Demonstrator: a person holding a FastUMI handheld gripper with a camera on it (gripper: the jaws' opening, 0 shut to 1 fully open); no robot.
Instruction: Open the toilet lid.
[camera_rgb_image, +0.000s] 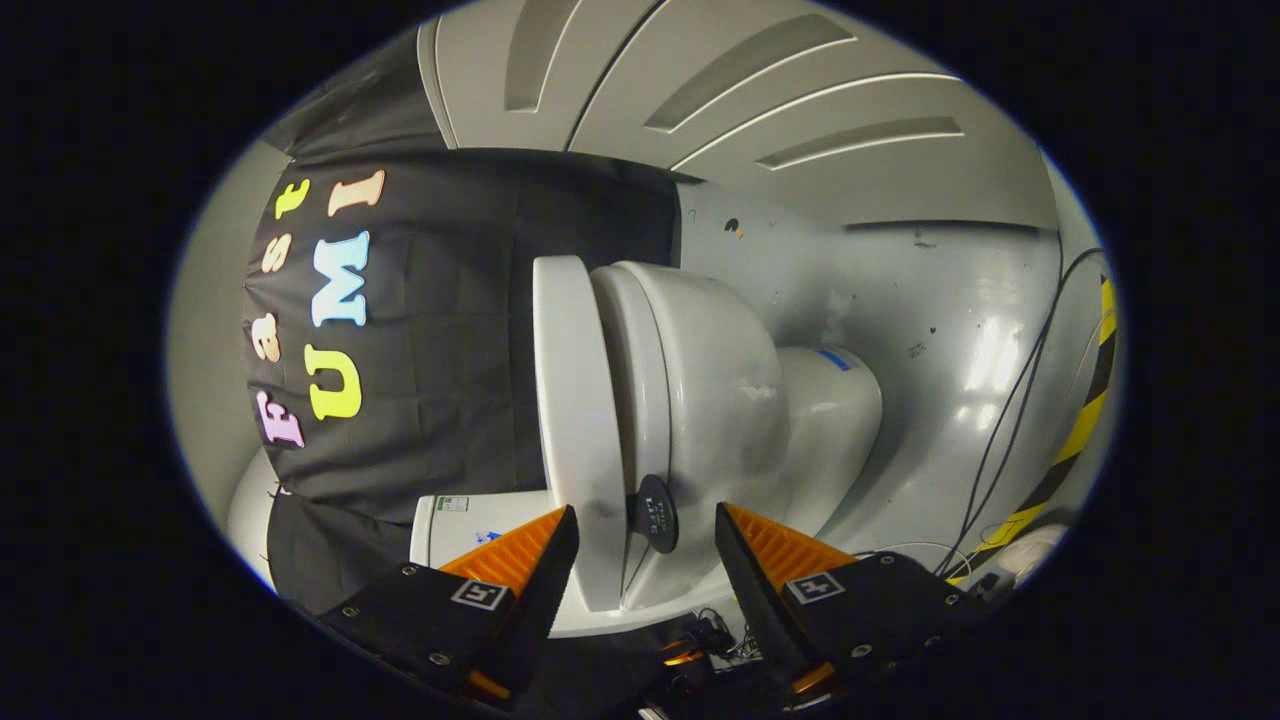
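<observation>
The view is rolled on its side. A white toilet (720, 400) lies just ahead of my fingers, its flat lid (572, 380) resting against the seat (630, 360) and bowl. A small round black disc (657, 512) sits at the lid's near edge. My gripper (645, 520) is open, and its two fingers straddle that near edge, with the lid's rim and the disc in the gap. One fingertip (555, 540) is on the lid's outer face side and the other (745, 540) on the bowl side. I cannot tell if either touches.
The white tank (470, 520) stands behind the lid against the black cloth wall (450, 330). The grey floor (950, 330) beyond the bowl carries thin cables (1010, 420) and a yellow-black tape strip (1080, 430). A grey panelled door (760, 90) stands farther off.
</observation>
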